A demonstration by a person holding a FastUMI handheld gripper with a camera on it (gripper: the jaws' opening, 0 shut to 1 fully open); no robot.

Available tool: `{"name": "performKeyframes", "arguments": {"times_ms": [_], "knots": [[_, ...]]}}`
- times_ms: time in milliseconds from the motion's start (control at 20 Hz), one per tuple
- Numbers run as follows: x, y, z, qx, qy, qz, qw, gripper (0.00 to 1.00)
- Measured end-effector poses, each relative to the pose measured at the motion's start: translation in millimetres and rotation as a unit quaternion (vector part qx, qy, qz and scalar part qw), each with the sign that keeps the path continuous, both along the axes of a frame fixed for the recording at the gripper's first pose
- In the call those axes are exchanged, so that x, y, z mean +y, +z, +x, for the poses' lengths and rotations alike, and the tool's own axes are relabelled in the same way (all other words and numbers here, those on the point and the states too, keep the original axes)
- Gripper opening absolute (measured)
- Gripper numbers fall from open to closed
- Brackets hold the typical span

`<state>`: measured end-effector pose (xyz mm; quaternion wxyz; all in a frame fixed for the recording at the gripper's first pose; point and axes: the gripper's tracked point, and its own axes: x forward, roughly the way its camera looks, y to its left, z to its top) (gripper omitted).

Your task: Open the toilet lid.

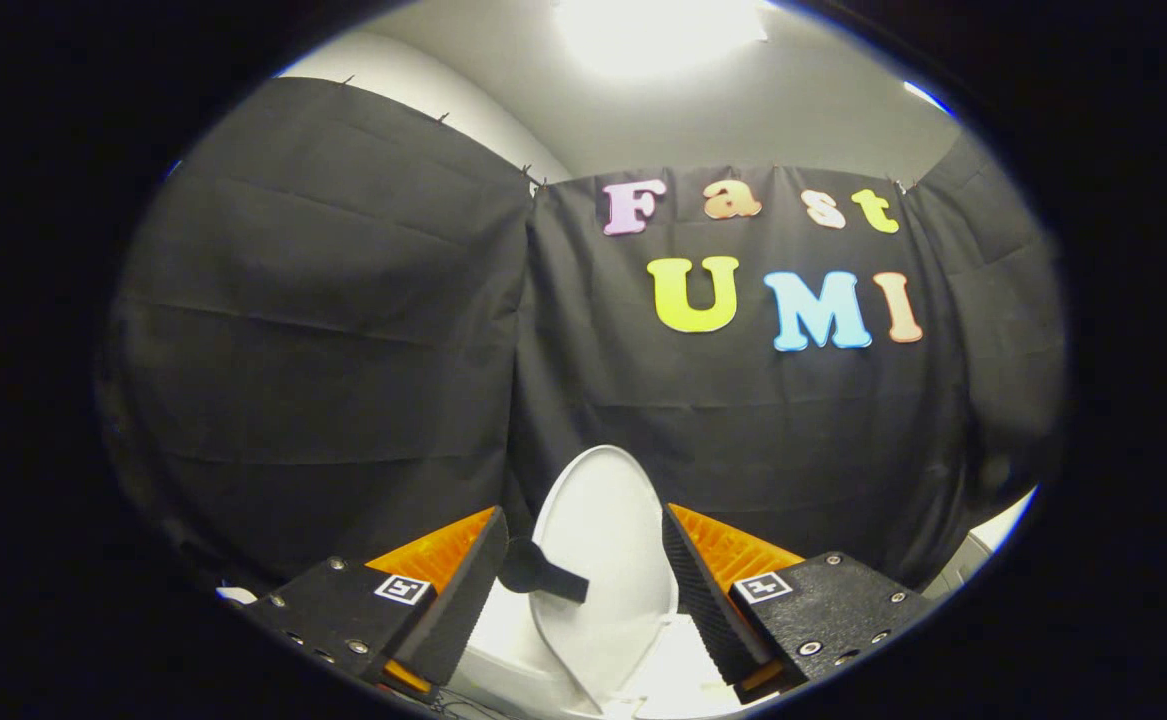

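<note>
Black cloth wall (pixel 343 330) behind raised toilet lid (pixel 603 540) between parted fingers (pixel 453 590).

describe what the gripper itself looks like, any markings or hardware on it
The gripper has two wedge-shaped fingers with ribbed inner faces. Each sits on a dark, textured block with silver screws, and each block carries a small square black-and-white marker tag.

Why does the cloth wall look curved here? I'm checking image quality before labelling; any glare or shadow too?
Gripper view: fisheye bends the cloth wall; the ceiling light blows out to white; the raised toilet lid between the open gripper fingers carries a dark shadow.
</note>
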<state>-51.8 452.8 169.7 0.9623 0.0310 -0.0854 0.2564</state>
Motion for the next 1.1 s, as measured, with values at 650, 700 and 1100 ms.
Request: {"name": "performKeyframes", "arguments": {"times_ms": [650,700,1100], "knots": [[-105,-1,15,0.006,-0.069,-0.012,0.998,0.94],[-116,-2,15,0.005,-0.077,-0.014,0.997,0.94],[-200,-7,23,0.007,-0.145,-0.016,0.989,0.95]]}}
